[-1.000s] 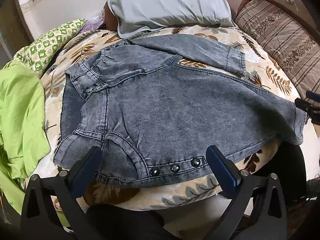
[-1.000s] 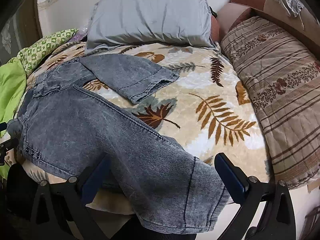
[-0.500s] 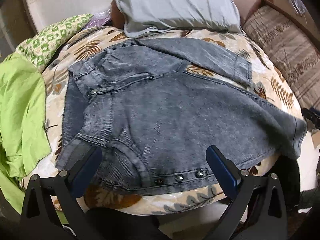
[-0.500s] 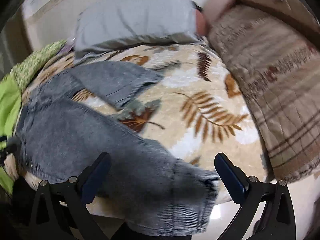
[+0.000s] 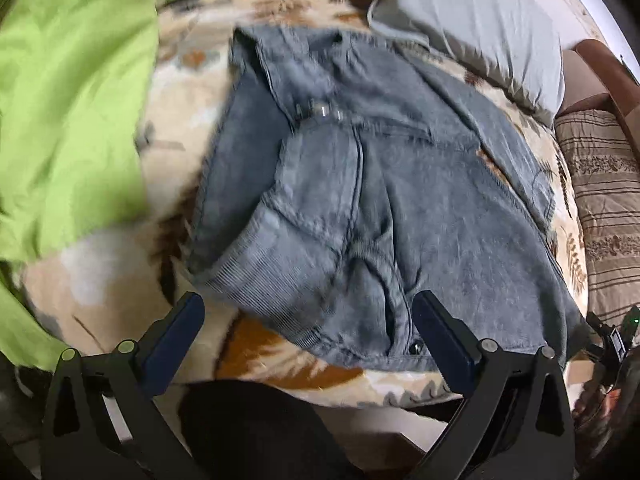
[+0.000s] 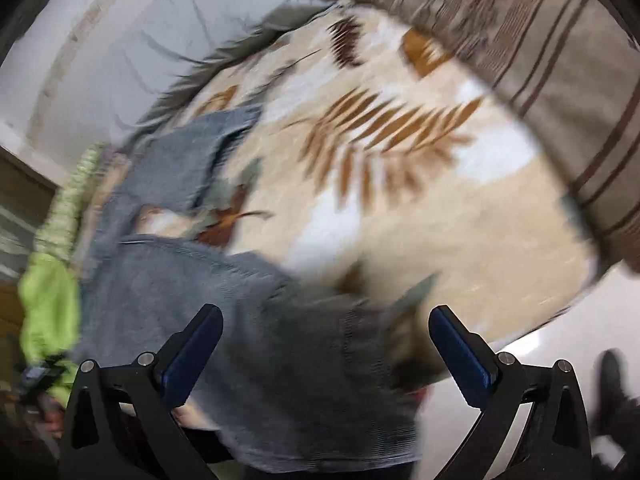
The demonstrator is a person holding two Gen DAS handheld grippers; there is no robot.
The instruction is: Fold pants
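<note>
Grey denim pants (image 5: 400, 200) lie spread on the leaf-print bedspread, waistband toward the near left edge, legs running off to the right. My left gripper (image 5: 308, 320) stands open just above the waistband corner with its studs, holding nothing. In the right wrist view, which is blurred, the near pant leg's cuff (image 6: 320, 360) hangs over the bed edge and the far leg (image 6: 200, 160) lies further back. My right gripper (image 6: 326, 336) is open over that cuff, blue pads wide apart.
A lime green cloth (image 5: 68, 100) lies left of the pants. A grey pillow (image 5: 480, 28) sits at the head of the bed. A striped brown cushion (image 6: 540, 60) borders the right side. The bed edge and pale floor (image 6: 540, 360) are near my right gripper.
Both grippers have swung and tilted, blurring the views. The left one moved toward the waistband's left corner; the right one dropped closer to the near cuff. Both stayed open.
</note>
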